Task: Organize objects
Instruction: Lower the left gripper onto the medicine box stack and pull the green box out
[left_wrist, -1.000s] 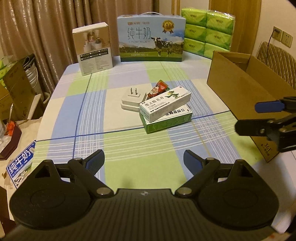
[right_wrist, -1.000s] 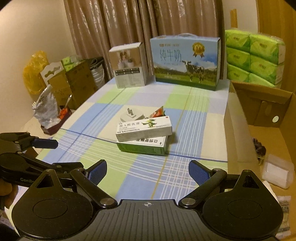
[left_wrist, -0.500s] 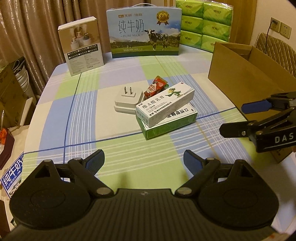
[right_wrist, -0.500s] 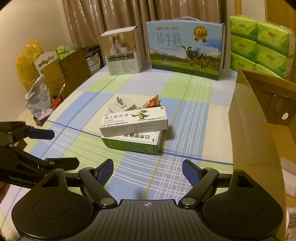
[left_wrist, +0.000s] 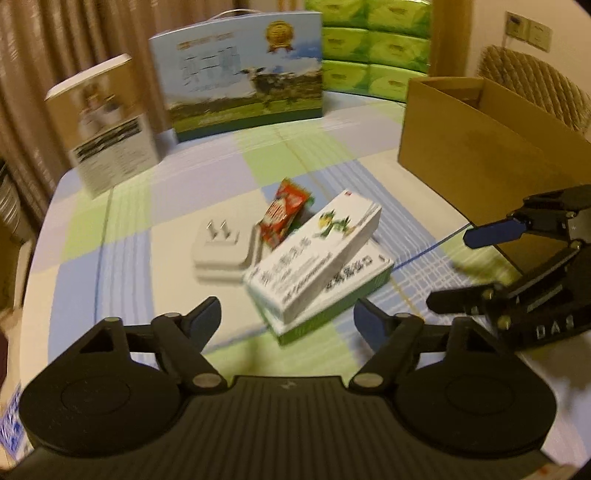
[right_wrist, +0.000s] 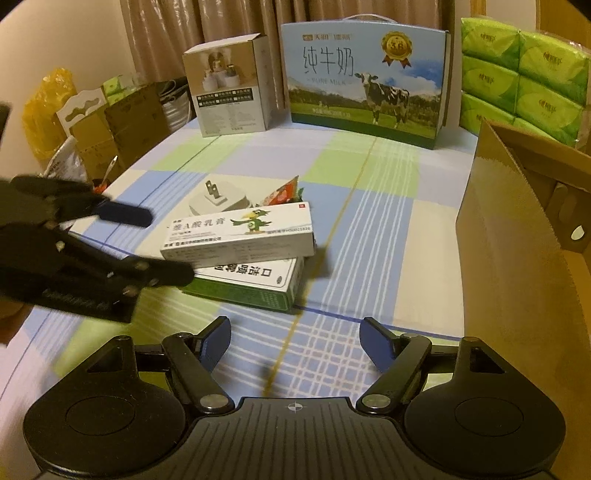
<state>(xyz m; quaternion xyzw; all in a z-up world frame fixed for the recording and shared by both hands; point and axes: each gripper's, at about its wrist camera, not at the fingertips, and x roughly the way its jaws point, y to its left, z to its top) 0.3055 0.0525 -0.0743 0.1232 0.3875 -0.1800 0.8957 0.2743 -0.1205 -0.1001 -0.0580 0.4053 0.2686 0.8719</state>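
- Left black two-finger gripper with blue pads (left_wrist: 288, 319), jaws spread wide and holding nothing, hovering low over the checked blue, green and white tablecloth (right_wrist: 369, 229), just short of the stacked boxes.
- Right black two-finger gripper (right_wrist: 295, 334), likewise spread apart and empty, near the same stack.
- White rectangular ointment carton with a green bird print (right_wrist: 240, 230) lying askew on top of a flat green-and-white medicine box (right_wrist: 251, 282).
- White plug adapter, prongs up (left_wrist: 221, 245), and red snack sachet (left_wrist: 282, 210) touching behind the stack.
- Open brown cardboard box (left_wrist: 476, 147) to the right, well apart.
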